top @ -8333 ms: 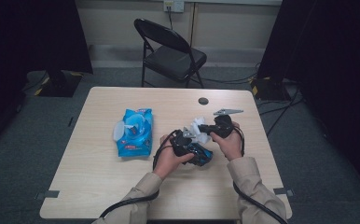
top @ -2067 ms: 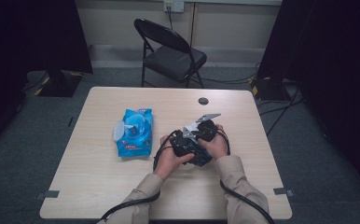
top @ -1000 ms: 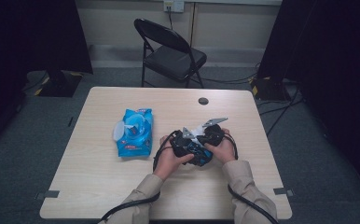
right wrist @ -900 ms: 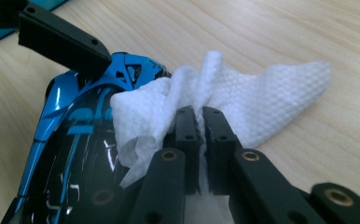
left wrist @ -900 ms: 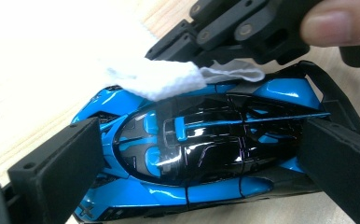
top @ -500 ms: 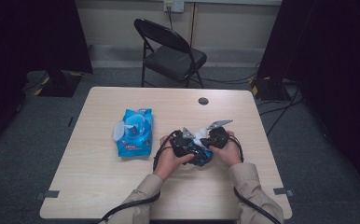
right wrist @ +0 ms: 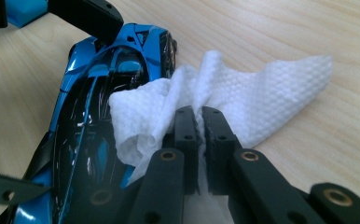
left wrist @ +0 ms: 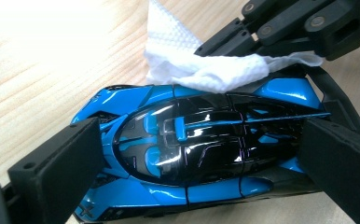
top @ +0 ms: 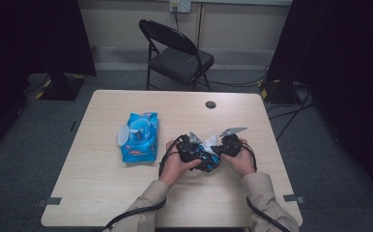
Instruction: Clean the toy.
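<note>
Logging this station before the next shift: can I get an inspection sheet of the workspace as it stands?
Surface: light wood table, looks dry.
Job's things: blue toy car held end to end; white wipe lying against its side.
Clutter: blue wipes pack, lid open; small dark disc near the far edge.
Grippers: left gripper clamps the car; right gripper pinches the wipe.
Cables: black cable trails off the near edge.
Surroundings: folding chair, dark curtains, floor cables.
</note>
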A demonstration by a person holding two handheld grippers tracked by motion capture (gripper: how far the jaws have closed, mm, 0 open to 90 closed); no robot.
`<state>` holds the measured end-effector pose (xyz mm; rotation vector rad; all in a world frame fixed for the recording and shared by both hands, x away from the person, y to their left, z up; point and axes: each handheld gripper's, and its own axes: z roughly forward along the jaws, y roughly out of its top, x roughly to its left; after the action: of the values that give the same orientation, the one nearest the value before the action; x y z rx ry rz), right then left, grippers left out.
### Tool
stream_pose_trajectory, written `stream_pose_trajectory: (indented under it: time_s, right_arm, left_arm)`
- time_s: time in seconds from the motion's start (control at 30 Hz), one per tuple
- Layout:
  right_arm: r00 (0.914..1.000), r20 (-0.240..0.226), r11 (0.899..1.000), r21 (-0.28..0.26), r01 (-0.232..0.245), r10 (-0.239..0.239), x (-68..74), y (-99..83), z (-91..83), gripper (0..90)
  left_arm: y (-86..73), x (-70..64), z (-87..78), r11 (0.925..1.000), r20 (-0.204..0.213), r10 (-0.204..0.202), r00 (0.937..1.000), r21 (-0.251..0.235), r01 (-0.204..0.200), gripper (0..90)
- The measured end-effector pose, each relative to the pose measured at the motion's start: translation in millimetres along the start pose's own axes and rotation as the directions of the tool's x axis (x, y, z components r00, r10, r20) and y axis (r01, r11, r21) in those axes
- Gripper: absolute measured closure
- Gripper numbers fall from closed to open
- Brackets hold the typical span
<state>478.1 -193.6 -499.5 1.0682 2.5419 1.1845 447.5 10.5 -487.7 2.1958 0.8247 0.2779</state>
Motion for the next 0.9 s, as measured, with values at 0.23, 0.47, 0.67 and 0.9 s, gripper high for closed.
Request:
stream_pose_trajectory:
  time_s: [0.23,0.47,0.67,0.9]
  right_arm:
    - [0.9999,-0.012,1.000,-0.007,-0.011,0.011,-2.1,-6.2,-5.7,86.1]
    - [0.9991,-0.024,0.999,-0.015,-0.035,0.035,-4.4,-13.1,-11.8,86.1]
    - [0.9985,-0.032,0.999,-0.026,-0.046,0.045,-4.9,-19.9,-17.4,86.1]
    - [0.9987,-0.024,0.999,-0.020,-0.046,0.046,-3.6,-23.2,-21.7,86.1]
  left_arm:
    - [0.7,0.2,0.0,1.0000,0.000,0.001,1.0000,0.006,-0.001,0.0]
    - [0.2,0.2,0.1,1.0000,0.001,-0.001,1.0000,0.001,0.001,0.0]
    - [0.4,0.3,0.0,1.0000,0.001,0.002,1.0000,0.005,-0.002,0.0]
    - [0.4,0.4,-0.1,1.0000,0.001,0.007,1.0000,0.004,-0.007,0.0]
